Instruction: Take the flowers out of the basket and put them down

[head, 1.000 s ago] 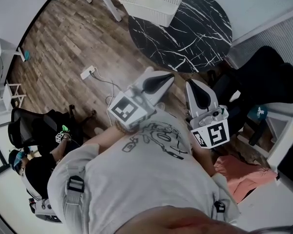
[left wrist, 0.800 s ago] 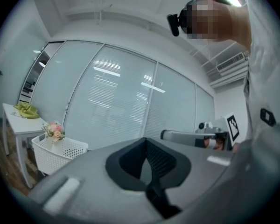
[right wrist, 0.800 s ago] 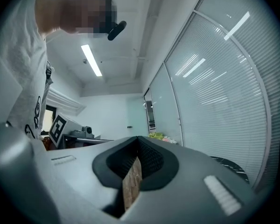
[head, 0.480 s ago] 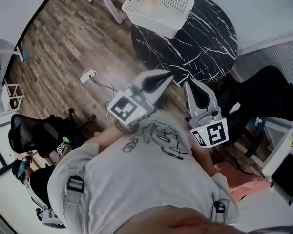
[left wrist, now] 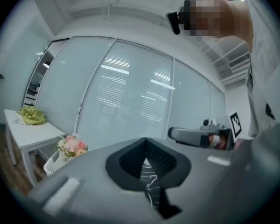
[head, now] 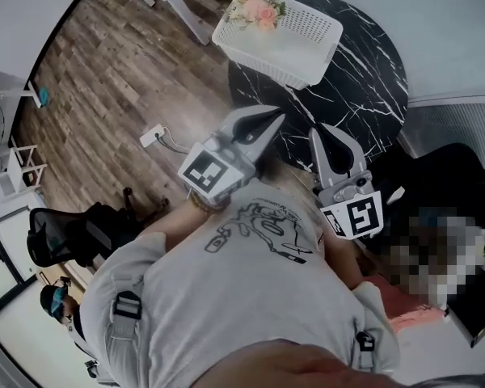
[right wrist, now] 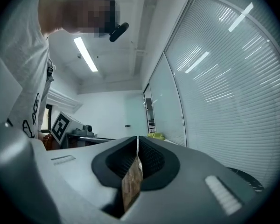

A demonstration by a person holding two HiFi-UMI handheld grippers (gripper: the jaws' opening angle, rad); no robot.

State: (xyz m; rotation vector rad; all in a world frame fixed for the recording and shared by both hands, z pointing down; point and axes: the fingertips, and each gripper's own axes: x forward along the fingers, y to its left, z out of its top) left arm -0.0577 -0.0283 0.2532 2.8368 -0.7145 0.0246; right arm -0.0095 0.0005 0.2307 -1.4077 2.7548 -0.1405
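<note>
Flowers [head: 256,8] in basket [head: 284,55], stems hidden

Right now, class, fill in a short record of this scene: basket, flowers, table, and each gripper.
basket: white slatted basket, on the table's far-left part
flowers: pink and cream bunch in the basket's far-left corner, not yet taken out
table: round, black marble top
left gripper: shut, empty, apart from the basket
right gripper: shut, empty, apart from the basket

Round marble table [head: 372,71]; left of it a white side table [left wrist: 32,133] bearing a green cloth [left wrist: 31,116]; power strip [head: 152,135] on floor [head: 97,87] nearby.
</note>
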